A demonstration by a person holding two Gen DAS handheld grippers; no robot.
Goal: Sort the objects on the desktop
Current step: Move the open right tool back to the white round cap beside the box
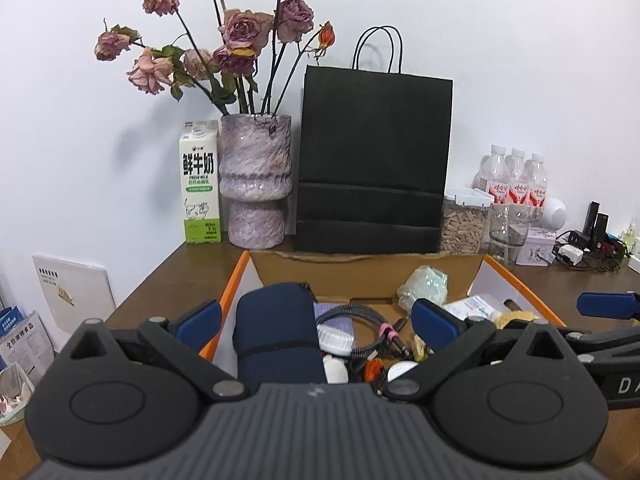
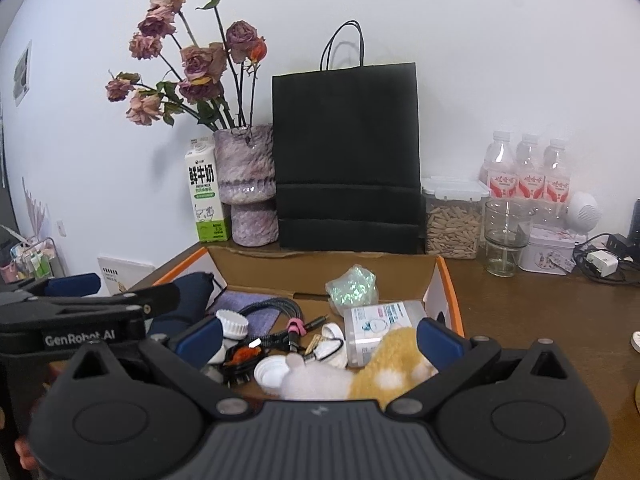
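Open cardboard box (image 2: pixel 448 276) at the near middle of the tabletop (image 2: pixel 540 312), full of small clutter, its far wall toward the black paper bag (image 2: pixel 346 152) at the table's back edge.

Left gripper (image 1: pixel 316 316) spread wide, nothing between the pads, poised over the box's left half above the navy pouch (image 1: pixel 276 328). Right gripper (image 2: pixel 318 334) likewise apart and empty, over the box's right half above the plush toy (image 2: pixel 384 364).

Navy pouch: hard against the box's left wall, long axis running from the near edge toward the far wall, zipper end away. Probably soft and light, fabric likely to give under the pads (so better taken across its narrow width near the middle than at a floppy end).

Plush toy: at the near right corner of the box, yellow and white, lying roughly left to right along the near wall. Very light and squashy by the look of it; a grip through the thick of the body advisable.

Braided cable (image 2: pixel 276 308): coiled in the box's middle, held by a pink tie; limp, apt to snag on neighbours.

Clear plastic packet (image 2: pixel 380 320): just behind the plush, likely slick.

Cellophane wad (image 2: pixel 354 284): by the far wall, crinkly, nearly weightless.
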